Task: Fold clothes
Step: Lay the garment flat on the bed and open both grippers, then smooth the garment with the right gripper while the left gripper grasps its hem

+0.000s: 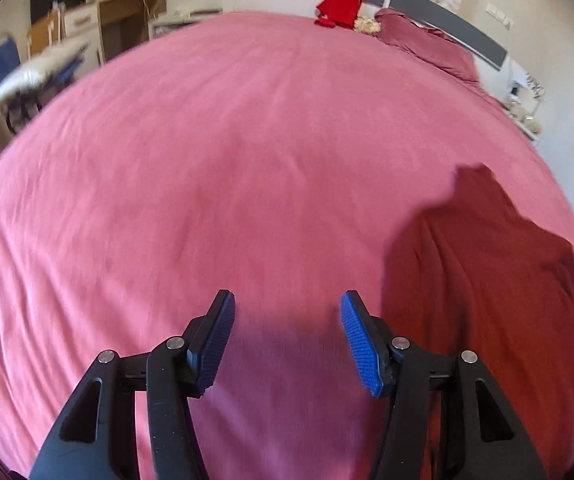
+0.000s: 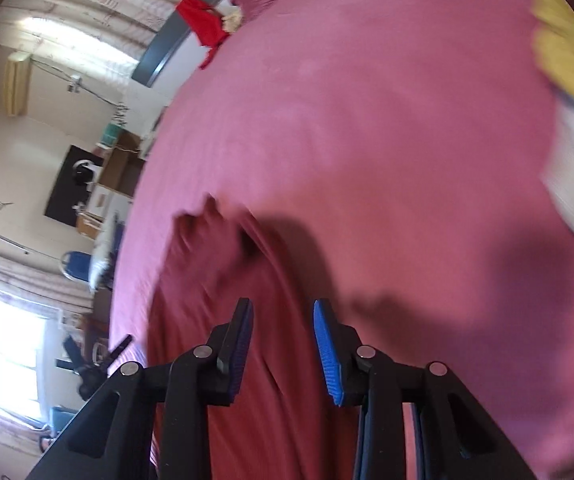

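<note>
Your left gripper (image 1: 287, 316) hangs spread and empty over the bare pink bedsheet (image 1: 215, 152). Your right gripper (image 2: 283, 320) is parted too, pinching nothing, above the dark red cloth garment (image 2: 271, 380). That garment lies rumpled on the sheet, probably freed for a fresh grip.

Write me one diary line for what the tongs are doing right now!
left tongs: open, empty, over pink bedspread | right tongs: open, empty, over dark red garment | fold: not done

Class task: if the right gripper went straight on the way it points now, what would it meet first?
Most likely the dark red garment lying on the pink bedspread: it fills the view between the open right gripper. Depth is unclear in the blur.
</note>
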Demonstrator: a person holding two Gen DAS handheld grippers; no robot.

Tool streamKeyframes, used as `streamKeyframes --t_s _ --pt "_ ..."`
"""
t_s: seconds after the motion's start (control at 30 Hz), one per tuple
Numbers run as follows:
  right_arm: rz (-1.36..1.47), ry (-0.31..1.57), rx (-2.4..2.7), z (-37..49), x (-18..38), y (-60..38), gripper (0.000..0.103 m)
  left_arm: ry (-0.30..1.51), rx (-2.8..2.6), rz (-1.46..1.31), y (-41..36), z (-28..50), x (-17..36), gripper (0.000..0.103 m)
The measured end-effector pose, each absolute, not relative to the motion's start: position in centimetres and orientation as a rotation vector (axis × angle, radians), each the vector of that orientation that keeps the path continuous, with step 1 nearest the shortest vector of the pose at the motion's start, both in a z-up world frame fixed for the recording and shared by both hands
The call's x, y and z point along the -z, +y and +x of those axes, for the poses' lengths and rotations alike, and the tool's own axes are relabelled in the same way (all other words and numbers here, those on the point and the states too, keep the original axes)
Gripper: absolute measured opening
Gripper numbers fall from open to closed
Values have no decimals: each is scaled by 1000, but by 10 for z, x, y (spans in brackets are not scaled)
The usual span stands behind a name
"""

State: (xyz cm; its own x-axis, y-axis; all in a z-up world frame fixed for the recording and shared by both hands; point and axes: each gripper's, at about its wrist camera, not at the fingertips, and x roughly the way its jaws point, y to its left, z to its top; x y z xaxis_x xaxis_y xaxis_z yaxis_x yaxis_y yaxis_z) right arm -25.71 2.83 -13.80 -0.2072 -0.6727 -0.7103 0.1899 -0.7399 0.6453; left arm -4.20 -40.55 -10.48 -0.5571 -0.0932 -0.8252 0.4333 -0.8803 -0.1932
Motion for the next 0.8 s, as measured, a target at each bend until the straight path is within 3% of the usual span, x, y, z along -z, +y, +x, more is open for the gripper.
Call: streamKeyframes --t_s 0.17,0.4,0.57,0.6,0.67,0.7,0.8 --pt "1584 -576 1985 -184 162 78 34 542 2519 1377 -369 24 106 57" --pt "1717 -198 2055 -98 176 76 33 523 2546 1568 -327 69 133 58" --pt "1748 -67 2001 -66 199 71 34 545 2550 1526 -319 82 131 67" --pt "1710 -63 2020 -63 200 71 32 551 2544 1519 -316 80 134 70" --pt "1663 -57 2037 -63 199 71 17 553 2528 1502 -314 76 137 72" --pt "1645 -82 2032 -64 196 72 5 552 2523 1494 -313 75 138 73" --pt "1601 -169 2097 -80 175 86 5 530 2511 1477 -304 69 142 76"
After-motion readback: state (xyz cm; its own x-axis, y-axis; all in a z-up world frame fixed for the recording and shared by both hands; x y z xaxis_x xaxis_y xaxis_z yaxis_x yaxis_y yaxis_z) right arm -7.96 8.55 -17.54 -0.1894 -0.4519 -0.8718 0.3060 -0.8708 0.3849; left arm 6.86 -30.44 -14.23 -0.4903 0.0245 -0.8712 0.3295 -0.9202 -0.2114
